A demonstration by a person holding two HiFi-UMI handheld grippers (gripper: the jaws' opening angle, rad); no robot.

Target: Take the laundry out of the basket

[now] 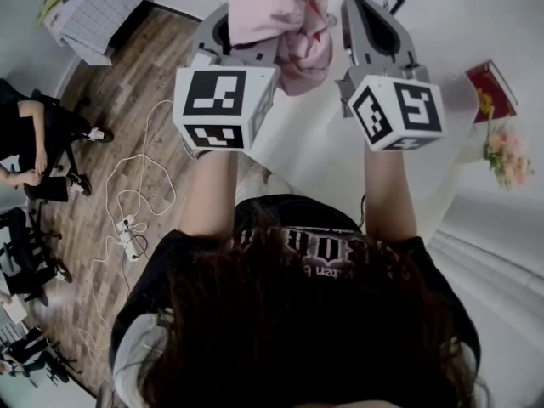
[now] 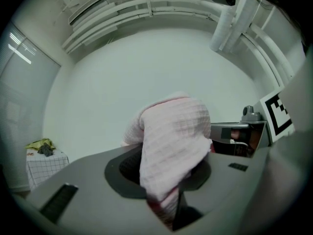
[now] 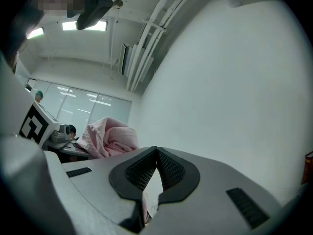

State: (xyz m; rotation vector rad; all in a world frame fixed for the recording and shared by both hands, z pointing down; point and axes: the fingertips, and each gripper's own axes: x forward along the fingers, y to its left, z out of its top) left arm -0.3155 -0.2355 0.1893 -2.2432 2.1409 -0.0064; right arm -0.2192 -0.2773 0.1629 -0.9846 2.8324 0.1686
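Observation:
A pink waffle-weave cloth (image 1: 274,14) hangs bunched in the air between my two raised grippers. My left gripper (image 1: 223,25) is shut on it: in the left gripper view the cloth (image 2: 172,141) drapes over and between the jaws of the left gripper (image 2: 164,180), hiding their tips. My right gripper (image 1: 371,7) is just right of the cloth. In the right gripper view the jaws of the right gripper (image 3: 156,150) meet at their tips, with a white tag (image 3: 152,199) pinched and hanging between them. The pink cloth (image 3: 110,137) bulks to their left. No basket is in view.
Below me lies a wooden floor with white cables and a power strip (image 1: 129,238). Seated people (image 1: 38,147) are at the left. A white table (image 1: 340,155) spreads ahead and right, with a red book (image 1: 491,87) and flowers (image 1: 508,158). A white cabinet (image 1: 98,11) stands far left.

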